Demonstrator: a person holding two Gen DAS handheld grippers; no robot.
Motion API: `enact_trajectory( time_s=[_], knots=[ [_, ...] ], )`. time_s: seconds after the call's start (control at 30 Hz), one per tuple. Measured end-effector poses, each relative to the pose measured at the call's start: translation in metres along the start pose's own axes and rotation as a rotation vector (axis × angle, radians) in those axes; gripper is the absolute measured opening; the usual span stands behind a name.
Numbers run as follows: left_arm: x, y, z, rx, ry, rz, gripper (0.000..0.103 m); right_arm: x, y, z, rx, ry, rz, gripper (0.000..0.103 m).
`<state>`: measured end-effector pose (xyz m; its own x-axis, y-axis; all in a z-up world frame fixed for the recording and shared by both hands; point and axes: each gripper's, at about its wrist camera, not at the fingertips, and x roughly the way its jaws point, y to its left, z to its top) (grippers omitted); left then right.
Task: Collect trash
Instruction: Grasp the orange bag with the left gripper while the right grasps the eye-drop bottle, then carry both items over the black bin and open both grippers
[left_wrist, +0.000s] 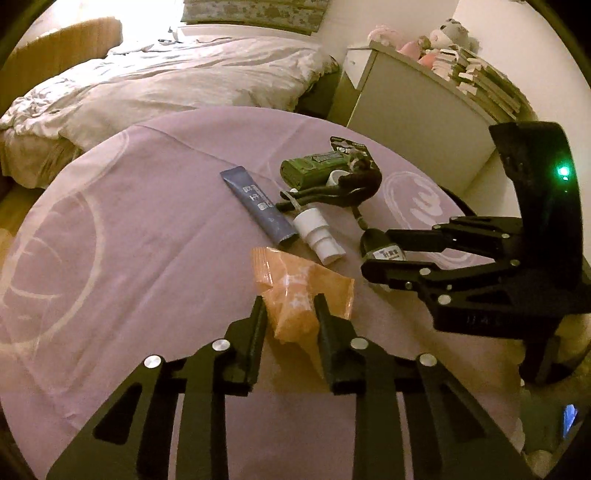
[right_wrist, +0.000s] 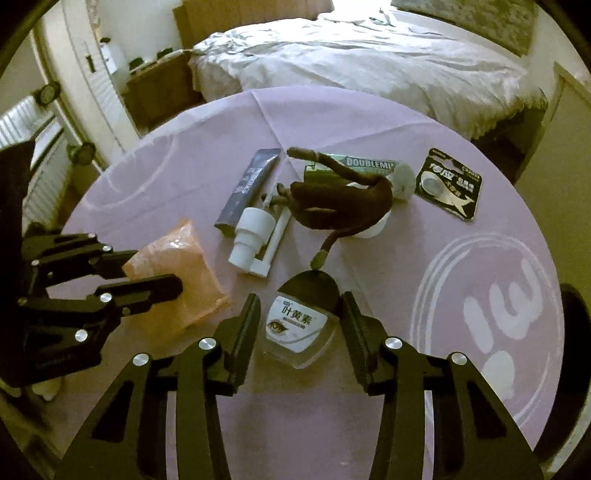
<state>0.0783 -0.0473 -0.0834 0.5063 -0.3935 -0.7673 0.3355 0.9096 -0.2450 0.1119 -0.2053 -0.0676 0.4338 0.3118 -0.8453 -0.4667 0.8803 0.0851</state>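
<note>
Both tools tilt steeply down over the round counter (left_wrist: 110, 221), side by side, each reaching in from its own side. The left tool (left_wrist: 290, 306) is clenched on an orange wrapper (left_wrist: 295, 291); its fingers (left_wrist: 256, 325) press the crumpled plastic from both sides, with most of the wrapper sticking out ahead of the tips. The right tool (right_wrist: 301, 306) straddles a small bottle (right_wrist: 299, 325) lying flat on the cloth, dark cap pointing away from it. A gap shows on each side between bottle and fingers (right_wrist: 243, 325), so it is not gripping. Just beyond the bottle's cap lie a banana peel (right_wrist: 340, 203), a white pump (right_wrist: 251, 236) and a blue tube (right_wrist: 251, 184).
</note>
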Motion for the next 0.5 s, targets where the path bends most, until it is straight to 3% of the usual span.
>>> enact_trajectory(
  time_s=[0.27, 0.5],
  knots=[
    [-0.024, -0.018, 0.005, -0.005, -0.079, -0.014, 0.021, -0.039, -0.037, -0.011, 0.111, -0.078, 0.072, 0.045],
    [-0.051, -0.078, 0.036, 0.117, -0.185, -0.079, 0.021, -0.094, -0.090, -0.018, 0.255, -0.177, 0.095, 0.045]
  ],
)
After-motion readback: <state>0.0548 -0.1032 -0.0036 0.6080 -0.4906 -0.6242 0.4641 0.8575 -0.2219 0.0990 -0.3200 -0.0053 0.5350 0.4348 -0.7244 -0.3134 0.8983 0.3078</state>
